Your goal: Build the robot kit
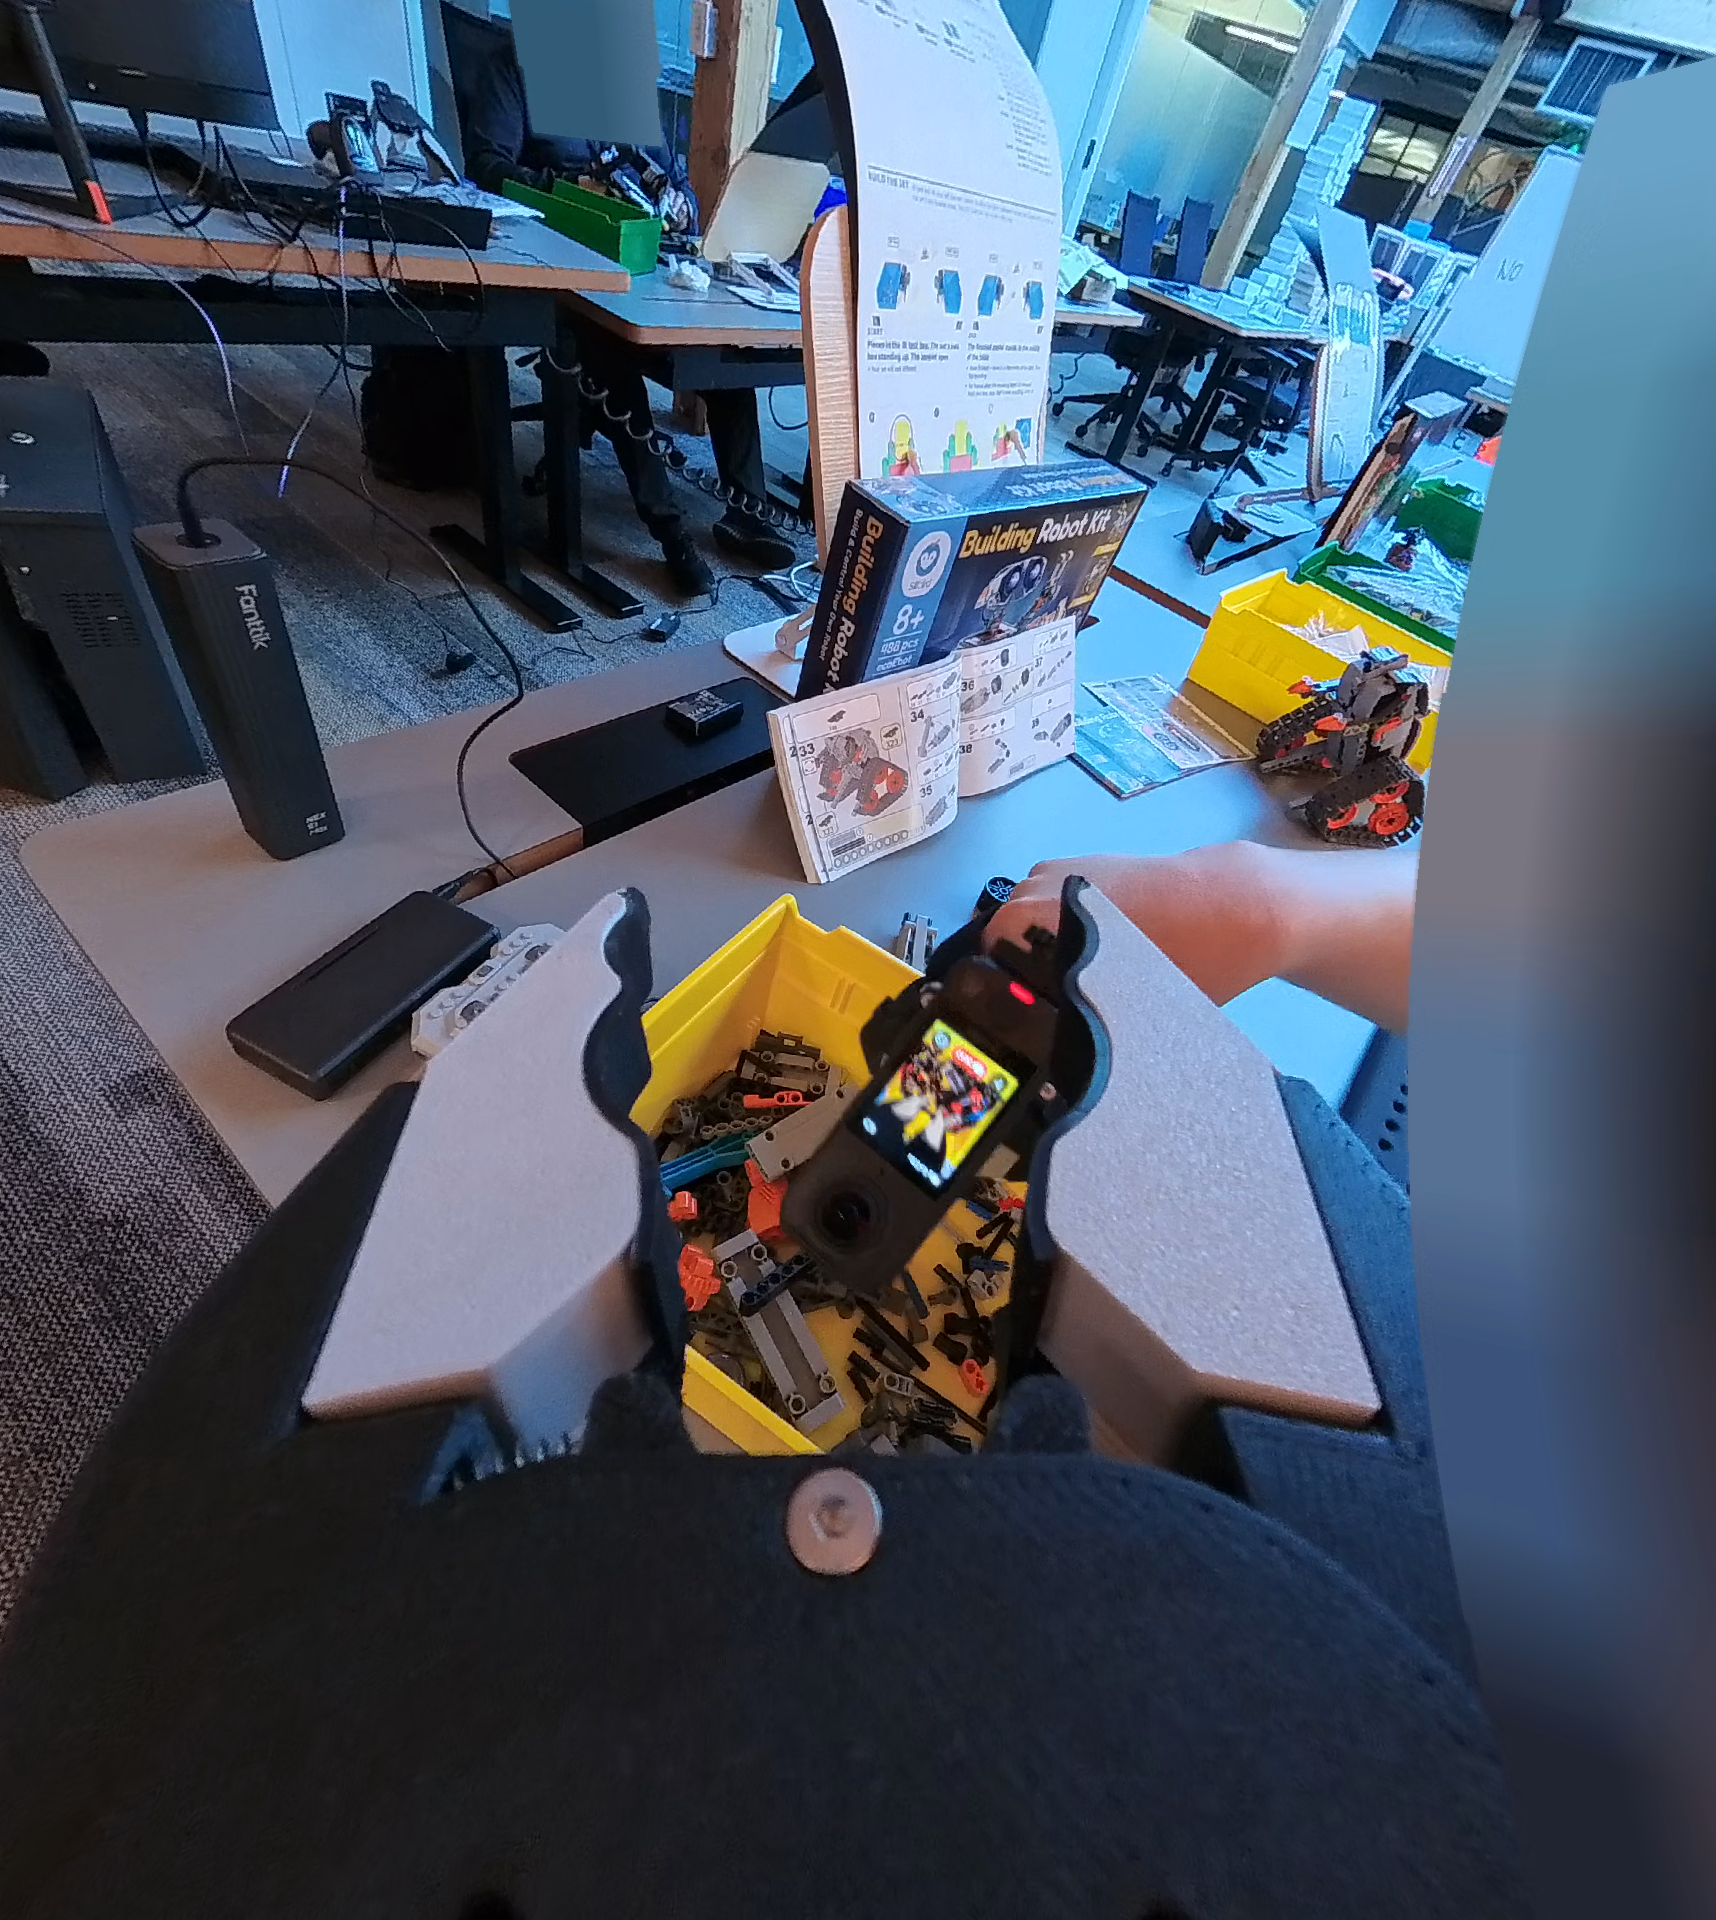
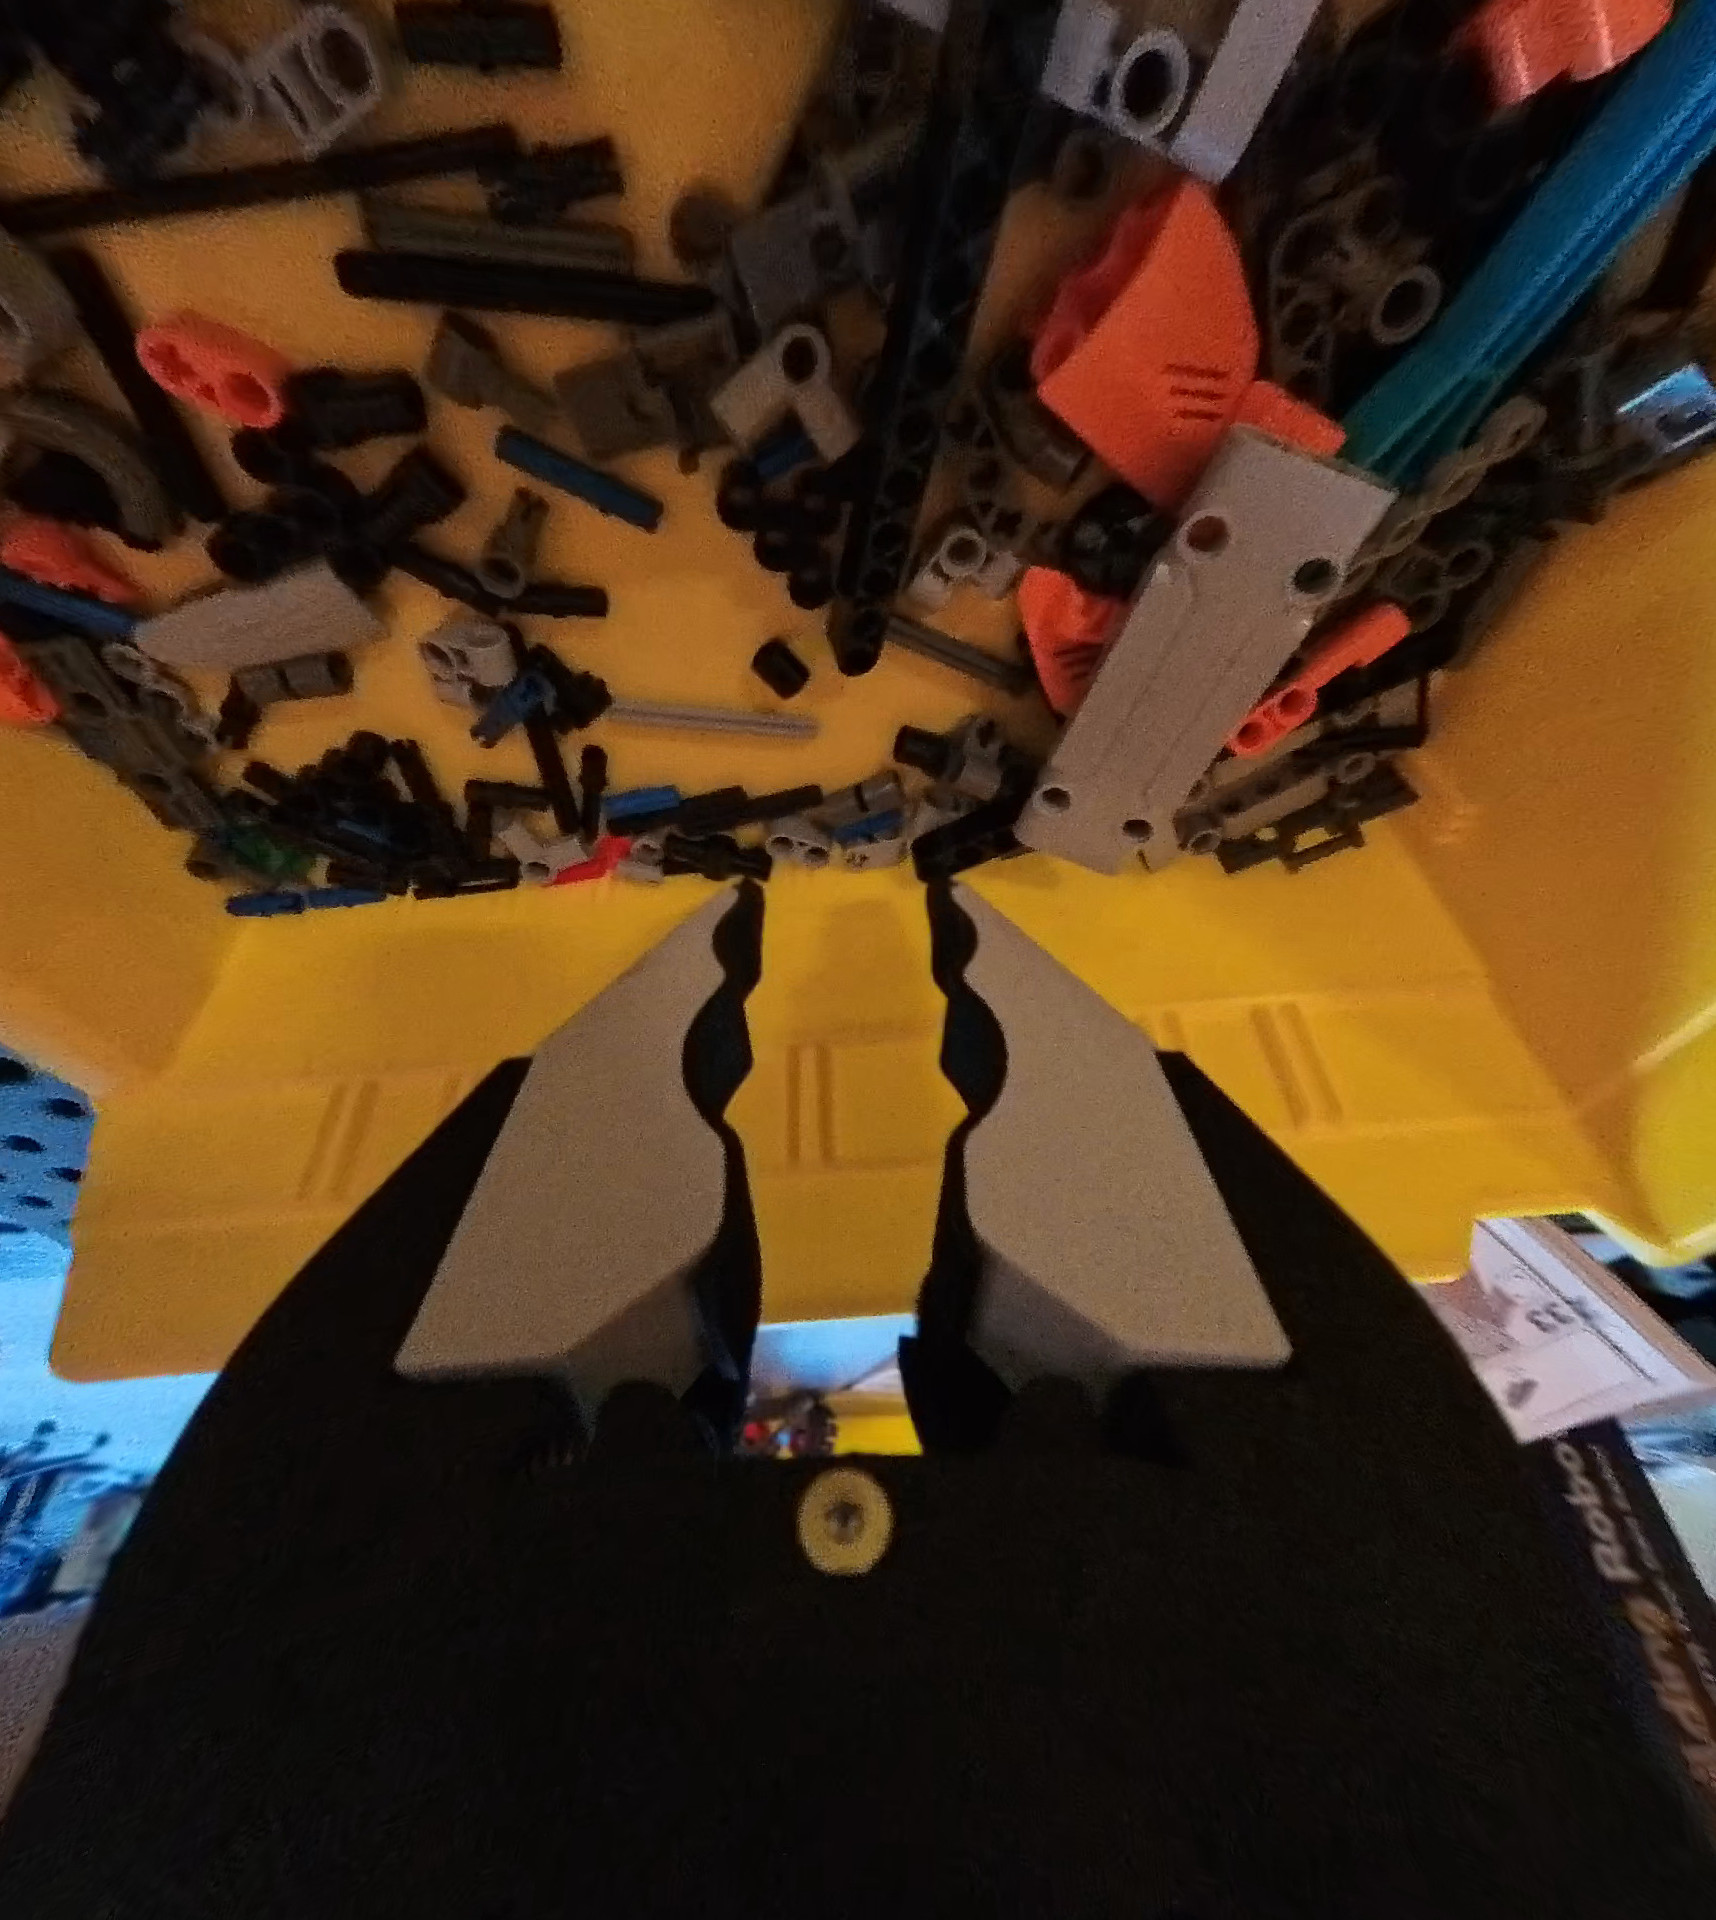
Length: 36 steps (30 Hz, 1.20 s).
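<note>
Left gripper fingers spread wide, right gripper fingers parted narrowly, pointing down

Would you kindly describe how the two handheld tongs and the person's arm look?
Both the left tongs and the right tongs have pale grey wedge fingers with wavy black inner pads, on a matte black body fastened by one screw. The right one carries a small black camera with a lit screen. The person's forearm is unsleeved.

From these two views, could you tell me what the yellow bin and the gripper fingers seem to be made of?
The yellow bin looks like moulded plastic, semi-glossy: one even colour, rounded corners, raised ribs in its wall. The right gripper has fingers of pale grey, matte, grainy material, possibly 3D-printed plastic, with black wavy inner pads, perhaps rubber; the left gripper looks the same.
</note>
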Each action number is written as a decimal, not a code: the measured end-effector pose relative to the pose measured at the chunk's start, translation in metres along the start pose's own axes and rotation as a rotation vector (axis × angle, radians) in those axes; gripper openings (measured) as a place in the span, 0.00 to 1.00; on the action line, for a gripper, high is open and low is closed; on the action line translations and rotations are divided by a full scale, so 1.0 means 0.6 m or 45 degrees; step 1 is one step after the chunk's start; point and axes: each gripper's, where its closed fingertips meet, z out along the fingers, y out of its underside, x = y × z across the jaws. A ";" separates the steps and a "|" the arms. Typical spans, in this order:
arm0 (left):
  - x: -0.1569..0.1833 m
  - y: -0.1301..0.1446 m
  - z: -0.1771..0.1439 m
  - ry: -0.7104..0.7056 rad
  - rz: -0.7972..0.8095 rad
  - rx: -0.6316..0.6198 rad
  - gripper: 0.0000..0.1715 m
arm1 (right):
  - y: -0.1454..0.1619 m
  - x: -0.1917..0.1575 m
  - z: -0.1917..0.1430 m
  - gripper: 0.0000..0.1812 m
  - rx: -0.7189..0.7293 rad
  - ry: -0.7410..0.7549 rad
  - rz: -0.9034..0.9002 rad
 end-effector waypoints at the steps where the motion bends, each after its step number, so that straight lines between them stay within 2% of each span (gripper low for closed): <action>1: 0.000 0.000 0.000 -0.001 -0.001 -0.001 0.45 | -0.002 0.006 -0.001 0.18 -0.013 0.042 -0.031; 5: -0.003 0.000 0.000 -0.006 -0.005 -0.001 0.45 | 0.006 0.071 -0.006 0.17 -0.138 0.345 -0.107; 9: -0.002 0.001 0.000 -0.003 -0.005 -0.001 0.45 | -0.005 0.085 0.012 0.15 -0.169 0.325 -0.157; 12: -0.001 0.001 0.001 0.000 -0.003 -0.005 0.45 | 0.007 0.101 0.025 0.15 -0.275 0.345 -0.192; 15: -0.001 0.003 0.003 0.001 -0.002 -0.016 0.45 | 0.006 0.098 0.029 0.10 -0.286 0.310 -0.241; 18: 0.000 0.004 0.003 0.005 -0.002 -0.019 0.45 | -0.007 0.087 0.026 0.09 -0.193 0.256 -0.284; 21: 0.000 0.004 0.003 0.004 -0.001 -0.019 0.45 | -0.047 0.054 0.013 0.10 0.068 0.094 -0.253; 23: 0.001 0.004 0.003 0.007 -0.001 -0.019 0.45 | -0.064 0.051 0.001 0.12 0.175 0.070 -0.215; 25: 0.001 0.004 0.002 0.006 0.001 -0.020 0.45 | -0.053 0.065 -0.002 0.12 0.141 0.121 -0.208; 29: 0.003 0.004 0.002 0.009 0.006 -0.018 0.45 | -0.009 0.085 0.023 0.12 -0.084 0.181 -0.197; 31: 0.002 0.004 0.002 0.009 0.005 -0.021 0.45 | -0.014 0.083 0.034 0.11 -0.102 0.190 -0.234; 34: 0.002 0.006 0.003 0.010 0.001 -0.027 0.45 | -0.071 0.028 0.017 0.10 0.143 -0.004 -0.252; 36: 0.003 0.006 0.002 0.011 0.004 -0.026 0.45 | -0.103 0.019 -0.004 0.10 0.268 -0.023 -0.232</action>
